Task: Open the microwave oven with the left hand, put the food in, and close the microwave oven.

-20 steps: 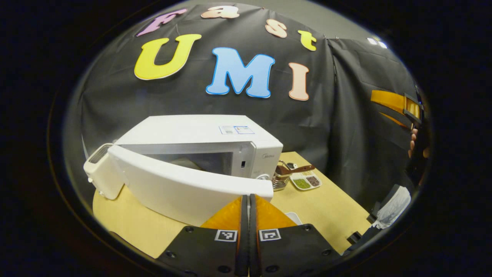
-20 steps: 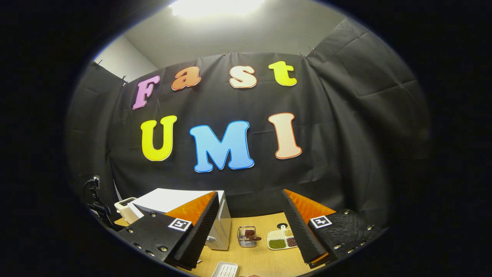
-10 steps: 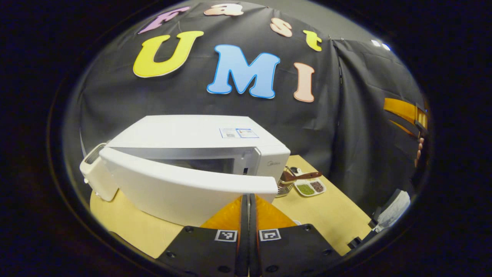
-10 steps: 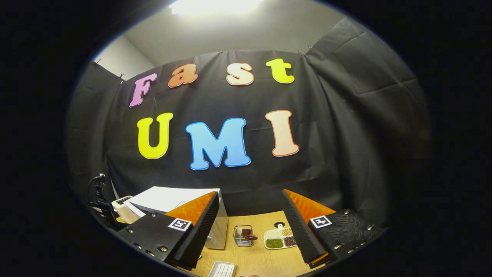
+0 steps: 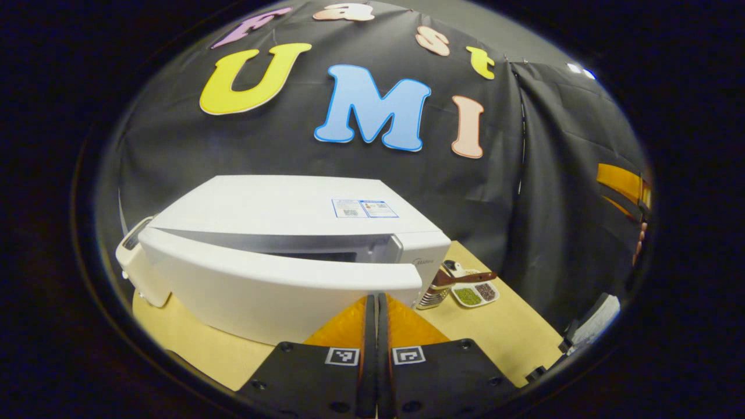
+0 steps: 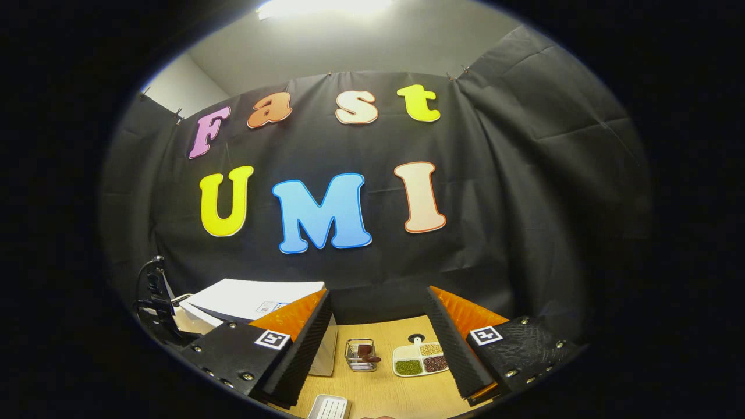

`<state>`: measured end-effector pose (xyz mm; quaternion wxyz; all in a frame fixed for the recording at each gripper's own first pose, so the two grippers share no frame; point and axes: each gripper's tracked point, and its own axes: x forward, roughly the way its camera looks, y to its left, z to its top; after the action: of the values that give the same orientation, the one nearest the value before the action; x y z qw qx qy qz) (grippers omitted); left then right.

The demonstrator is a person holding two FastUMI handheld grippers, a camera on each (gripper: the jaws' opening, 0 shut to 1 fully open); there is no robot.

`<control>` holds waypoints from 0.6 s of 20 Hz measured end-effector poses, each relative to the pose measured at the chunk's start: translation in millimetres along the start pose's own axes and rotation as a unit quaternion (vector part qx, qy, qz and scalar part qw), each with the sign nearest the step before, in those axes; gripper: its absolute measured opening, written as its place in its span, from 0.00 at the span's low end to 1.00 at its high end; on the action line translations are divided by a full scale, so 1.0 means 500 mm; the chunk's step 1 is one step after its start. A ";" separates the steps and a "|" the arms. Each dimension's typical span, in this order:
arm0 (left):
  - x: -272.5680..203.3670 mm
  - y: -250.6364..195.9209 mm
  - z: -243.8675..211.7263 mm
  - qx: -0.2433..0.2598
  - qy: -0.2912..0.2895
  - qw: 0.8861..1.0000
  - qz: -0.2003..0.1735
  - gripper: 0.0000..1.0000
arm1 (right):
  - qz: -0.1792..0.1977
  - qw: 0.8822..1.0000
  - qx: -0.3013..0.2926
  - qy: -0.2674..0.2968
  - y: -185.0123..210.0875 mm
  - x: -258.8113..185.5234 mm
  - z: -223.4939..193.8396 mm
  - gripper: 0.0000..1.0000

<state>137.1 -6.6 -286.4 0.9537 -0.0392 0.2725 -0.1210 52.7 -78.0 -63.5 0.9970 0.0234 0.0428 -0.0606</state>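
My left gripper, fingers pressed together with nothing between them, sits against the free edge of the microwave door, while my right gripper hangs wide and empty above the worktop. If I push off-centre, my closed tips could slide off the smooth edge, leaving it unlatched, or shove the oven along the worktop. The white door is ajar by a thin gap

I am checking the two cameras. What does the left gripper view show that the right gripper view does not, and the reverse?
Left gripper view: the gap behind the ajar microwave door, with the shut left gripper near its edge. Right gripper view: a ceiling light and a white tray at the bottom. Both: the microwave, the wire basket, the divided dish, the wooden table.
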 end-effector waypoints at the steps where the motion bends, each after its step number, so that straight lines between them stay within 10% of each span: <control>1: 0.007 0.000 0.003 0.000 0.000 1.000 0.001 0.07 | 0.000 1.000 0.000 0.001 0.001 0.003 0.000 0.96; 12: 0.076 0.008 0.028 -0.008 0.007 1.000 0.003 0.07 | -0.013 1.000 0.001 0.011 -0.014 0.027 -0.015 0.96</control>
<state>176.6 -11.9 -294.6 0.9520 -0.0448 0.2798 -0.1161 64.5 -86.1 -72.3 0.9955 0.0241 0.0536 -0.0738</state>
